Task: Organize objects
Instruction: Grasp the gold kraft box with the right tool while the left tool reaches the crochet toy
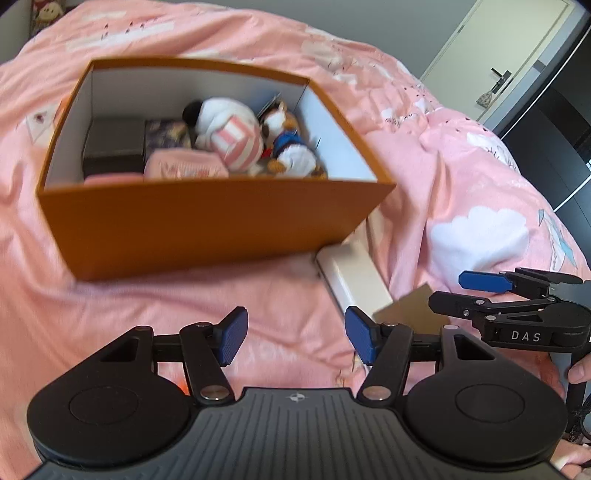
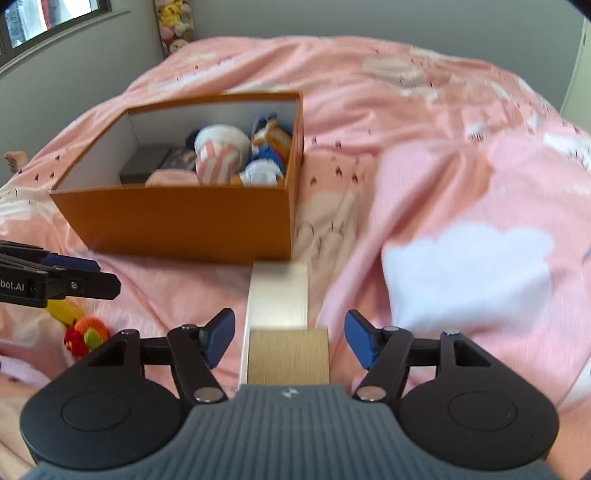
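An orange cardboard box (image 1: 207, 229) (image 2: 177, 221) stands open on the pink bedspread. Inside it are a white plush in pink stripes (image 1: 229, 129), a duck plush in blue (image 1: 291, 147), a dark case (image 1: 114, 147) and a pink pouch (image 1: 184, 168). A long cream box (image 2: 279, 299) (image 1: 354, 280) with a tan end lies on the bed, touching the orange box's near right corner. My right gripper (image 2: 290, 341) (image 1: 465, 293) straddles its tan end, open, with a gap at each pad. My left gripper (image 1: 295, 334) (image 2: 85, 277) hovers open over bare bedding to its left, holding nothing.
Small knitted toys in red, orange and yellow (image 2: 85, 332) lie on the bed at the left, under the left gripper. Plush toys (image 2: 173, 22) are stacked against the far wall beside a window (image 2: 48, 18). A door (image 1: 498, 55) stands beyond the bed's right side.
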The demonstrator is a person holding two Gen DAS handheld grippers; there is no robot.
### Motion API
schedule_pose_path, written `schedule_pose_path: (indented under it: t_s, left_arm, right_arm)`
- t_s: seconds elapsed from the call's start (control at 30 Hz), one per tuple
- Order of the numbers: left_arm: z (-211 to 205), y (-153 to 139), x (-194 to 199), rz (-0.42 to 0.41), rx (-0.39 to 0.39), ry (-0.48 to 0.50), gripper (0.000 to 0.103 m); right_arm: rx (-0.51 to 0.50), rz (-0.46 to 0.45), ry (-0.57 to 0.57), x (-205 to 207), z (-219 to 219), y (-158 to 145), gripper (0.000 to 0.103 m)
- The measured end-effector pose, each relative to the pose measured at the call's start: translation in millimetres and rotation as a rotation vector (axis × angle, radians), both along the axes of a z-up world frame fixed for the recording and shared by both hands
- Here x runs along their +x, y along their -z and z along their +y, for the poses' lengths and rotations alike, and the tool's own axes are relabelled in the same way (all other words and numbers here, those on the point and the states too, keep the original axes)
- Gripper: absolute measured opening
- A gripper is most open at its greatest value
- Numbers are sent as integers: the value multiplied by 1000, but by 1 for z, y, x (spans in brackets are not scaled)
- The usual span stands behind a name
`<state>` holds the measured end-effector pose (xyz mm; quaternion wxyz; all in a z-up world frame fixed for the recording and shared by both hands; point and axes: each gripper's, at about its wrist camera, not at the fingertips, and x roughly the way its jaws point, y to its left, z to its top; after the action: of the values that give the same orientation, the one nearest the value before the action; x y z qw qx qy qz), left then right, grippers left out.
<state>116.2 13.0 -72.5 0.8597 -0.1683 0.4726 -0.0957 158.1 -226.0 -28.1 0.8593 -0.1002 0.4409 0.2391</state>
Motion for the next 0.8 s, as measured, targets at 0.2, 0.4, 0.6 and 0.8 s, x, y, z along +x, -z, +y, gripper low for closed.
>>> schedule_pose_path:
  t_s: [0.2, 0.4, 0.6, 0.8]
  left_arm:
    - [-3, 3, -7, 4, -16, 15, 71]
    - [-9, 3, -8, 7, -3, 36, 71]
    - [4, -7, -12, -2, 16, 4, 71]
    - [24, -8, -21, 48, 77, -61, 71]
  right_arm:
    - [-25, 74, 17, -9, -7, 13, 73]
    - [-14, 105, 31, -7, -11, 19, 75]
    - [-8, 126, 16, -2, -8, 27, 75]
    - [-20, 143, 6, 0, -6, 37, 73]
